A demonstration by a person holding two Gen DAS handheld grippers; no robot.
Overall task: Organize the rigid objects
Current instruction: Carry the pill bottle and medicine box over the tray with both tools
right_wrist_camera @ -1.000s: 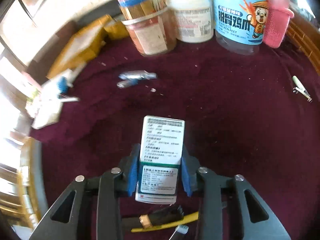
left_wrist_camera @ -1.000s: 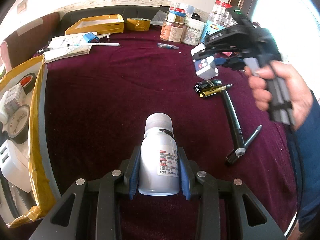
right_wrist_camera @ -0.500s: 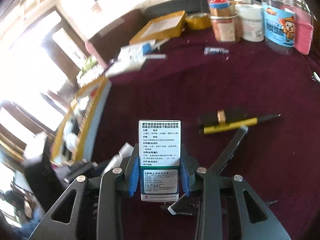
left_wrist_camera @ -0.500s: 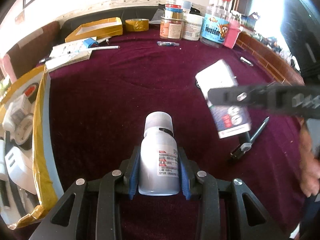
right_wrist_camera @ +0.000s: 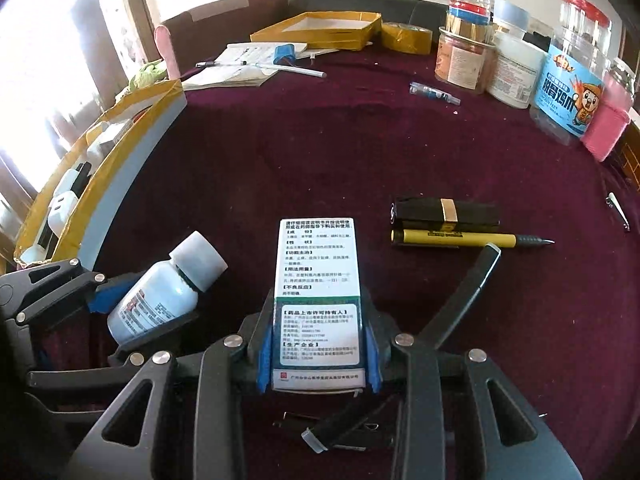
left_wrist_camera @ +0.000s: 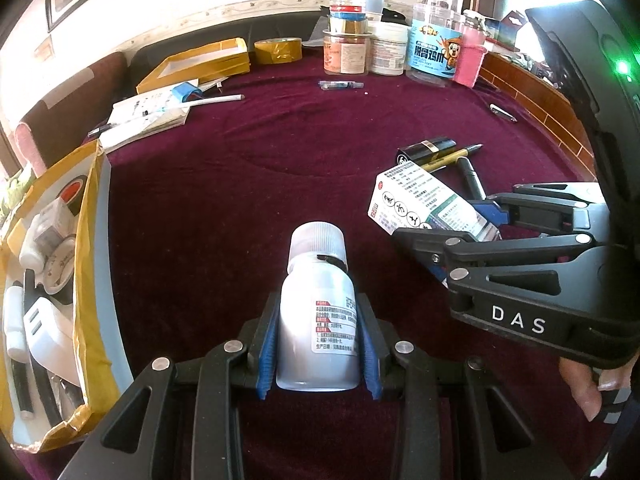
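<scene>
Got my left gripper point(left_wrist_camera: 316, 344) clamped on a white plastic pill bottle with a ribbed cap point(left_wrist_camera: 316, 320), held above the maroon velvet tablecloth point(left_wrist_camera: 248, 184). My right gripper point(right_wrist_camera: 318, 354) is pinching a white and green cardboard medicine box point(right_wrist_camera: 318, 296) just beside it. Yellow pen point(right_wrist_camera: 460, 239) and black tube point(right_wrist_camera: 444, 210) lie touching nearby.

So there's a small white plastic pill bottle point(left_wrist_camera: 318, 316) with a ribbed white screw cap and a printed label, pinched by its body between blue pads, cap pointing away over the maroon cloth. Just beside it is a white-and-green cardboard medicine box point(right_wrist_camera: 318, 300) covered in printed text, clamped at its lower end the same way, sticking out lengthwise.
</scene>
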